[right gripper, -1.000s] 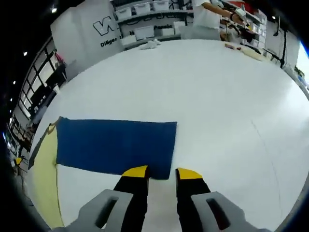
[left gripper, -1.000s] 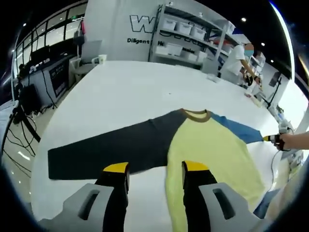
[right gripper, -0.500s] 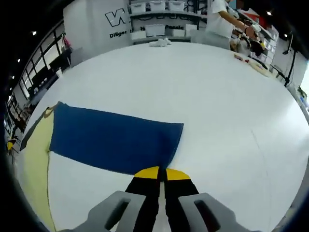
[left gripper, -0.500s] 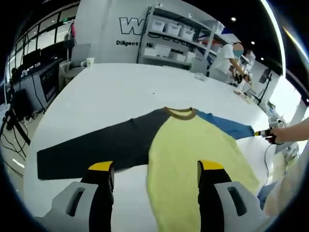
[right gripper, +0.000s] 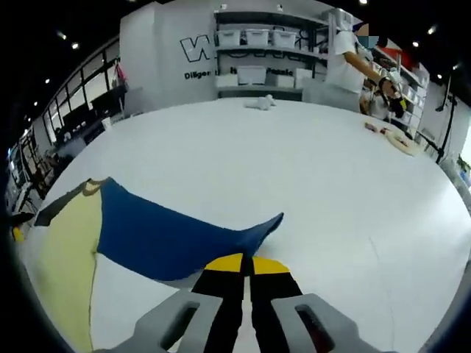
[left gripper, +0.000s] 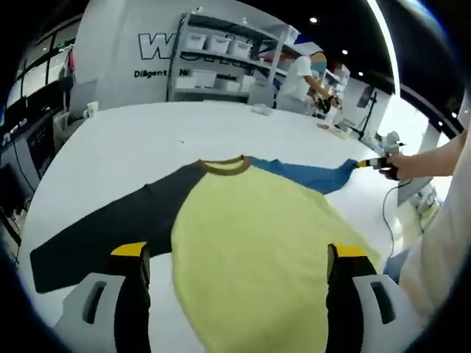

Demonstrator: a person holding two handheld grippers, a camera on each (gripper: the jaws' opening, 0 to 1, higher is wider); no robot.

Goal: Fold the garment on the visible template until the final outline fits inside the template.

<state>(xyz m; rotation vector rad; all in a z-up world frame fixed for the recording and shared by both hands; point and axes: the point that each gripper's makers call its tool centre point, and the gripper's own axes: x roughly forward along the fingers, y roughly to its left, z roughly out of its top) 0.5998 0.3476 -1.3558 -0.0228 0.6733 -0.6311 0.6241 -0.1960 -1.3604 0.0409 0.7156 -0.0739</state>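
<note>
The right tool (right gripper: 246, 259), jaws now pressed together, seemingly pinches the yellow shirt's blue sleeve (right gripper: 165, 235), lifting it; the left tool (left gripper: 239, 251) has spread wide.

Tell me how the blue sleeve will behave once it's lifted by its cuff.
Likely floppy: the blue sleeve already bunches to a point at the right gripper, shut on its cuff. Probably light, since the thin cloth lies flat on the table. It should drape and drag.
</note>
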